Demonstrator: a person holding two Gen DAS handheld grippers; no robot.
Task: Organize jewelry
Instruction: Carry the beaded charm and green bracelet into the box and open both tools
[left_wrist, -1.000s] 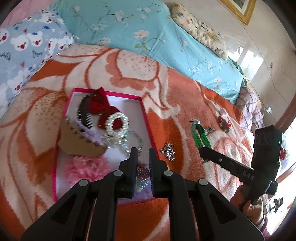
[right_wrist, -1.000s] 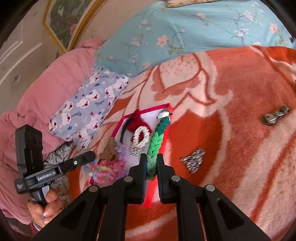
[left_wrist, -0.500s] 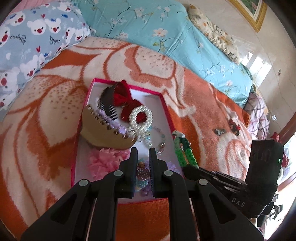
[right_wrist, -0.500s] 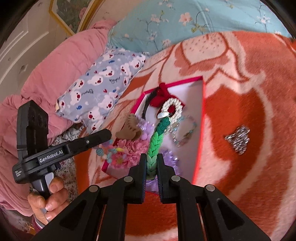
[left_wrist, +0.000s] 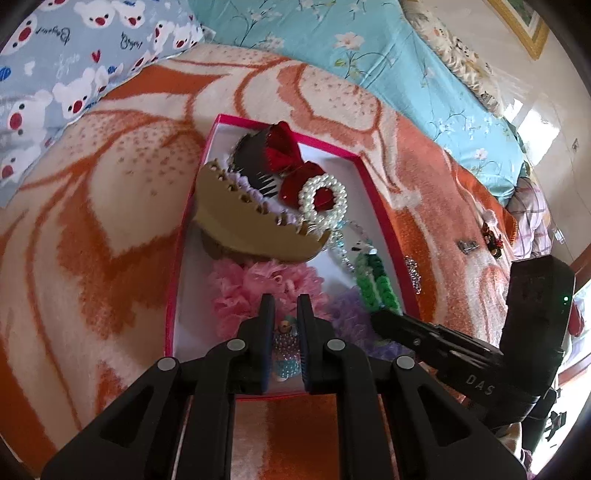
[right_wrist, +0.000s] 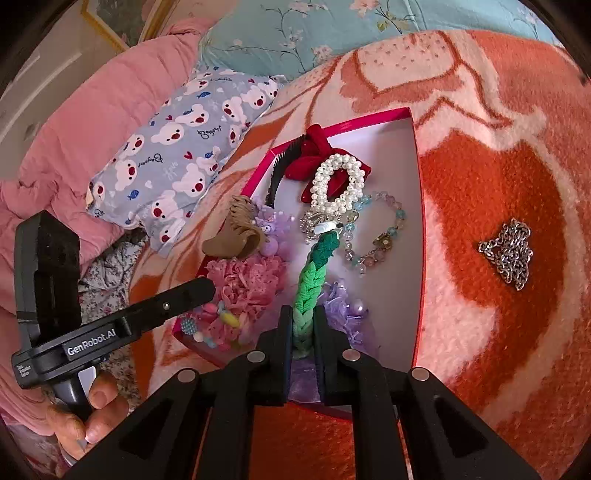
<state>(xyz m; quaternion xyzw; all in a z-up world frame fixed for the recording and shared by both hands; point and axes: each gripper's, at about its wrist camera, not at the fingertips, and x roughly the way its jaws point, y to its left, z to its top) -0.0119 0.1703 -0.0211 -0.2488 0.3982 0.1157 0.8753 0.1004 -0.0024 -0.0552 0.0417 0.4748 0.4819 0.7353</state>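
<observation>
The right gripper (right_wrist: 302, 325) reaches over the pink box (right_wrist: 415, 155) at frame centre, clenched on the green braided band (right_wrist: 310, 280), which runs lengthwise toward the upper frame. The left gripper (left_wrist: 283, 314) hovers nearly closed, holding nothing.

— How is the left gripper (left_wrist: 283, 314) built?
— Matte black plastic throughout; round silver screws are set along its arms, and "GenRobot.AI" is printed in white on its side (right_wrist: 92, 338).
— And the right gripper (right_wrist: 302, 325)?
— The same black frame and silver screws; "DAS" is lettered on it, and a small green light is lit above. Bare skin and pale fingernails are seen on the left hand (right_wrist: 86, 410).
</observation>
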